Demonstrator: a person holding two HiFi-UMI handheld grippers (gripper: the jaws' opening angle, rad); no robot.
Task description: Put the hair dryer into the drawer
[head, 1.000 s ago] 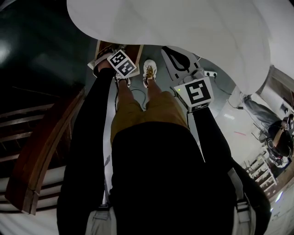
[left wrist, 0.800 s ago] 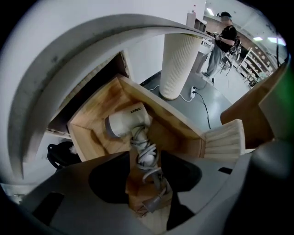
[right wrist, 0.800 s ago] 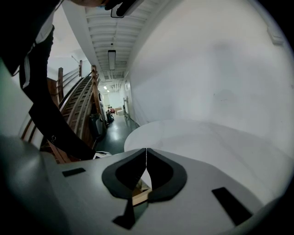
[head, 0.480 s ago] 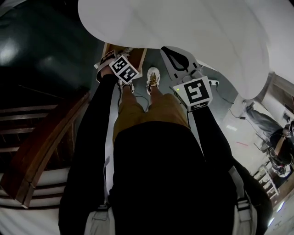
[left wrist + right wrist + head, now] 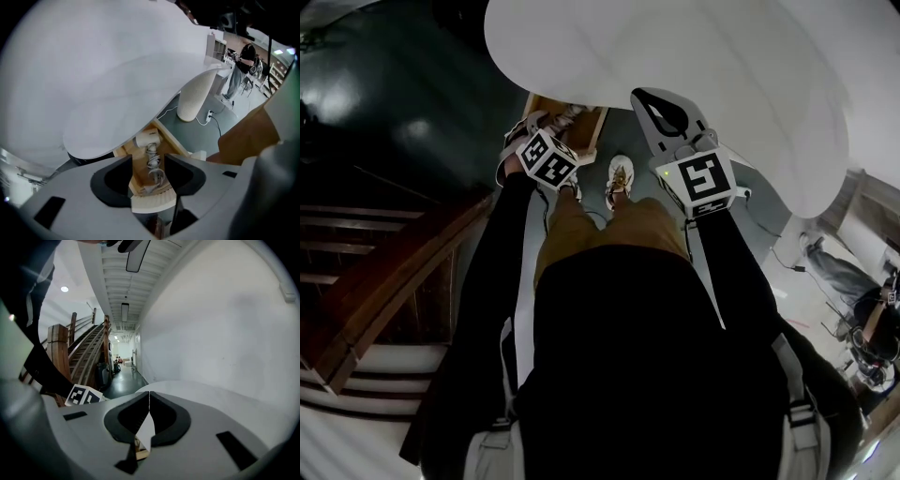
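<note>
The white hair dryer [image 5: 147, 138] lies in the open wooden drawer [image 5: 165, 136] under the table, its coiled cord [image 5: 153, 165] trailing toward the drawer's front. In the left gripper view my left gripper [image 5: 147, 164] hangs above the drawer and points steeply down. Its jaws are open with nothing between them. In the head view its marker cube [image 5: 546, 159] sits just in front of the drawer [image 5: 592, 127]. My right gripper [image 5: 645, 97] is shut and empty, held roughly level beside the table edge, to the right of the drawer.
The big white tabletop [image 5: 694, 75] overhangs the drawer. Its ribbed white pedestal [image 5: 194, 96] and a power cable [image 5: 208, 116] stand on the grey floor. A wooden staircase [image 5: 384, 281] runs along the left. My shoes [image 5: 619, 178] are below the drawer.
Both grippers have risen, the left one more, lifting away from the drawer. The hair dryer stays in the drawer.
</note>
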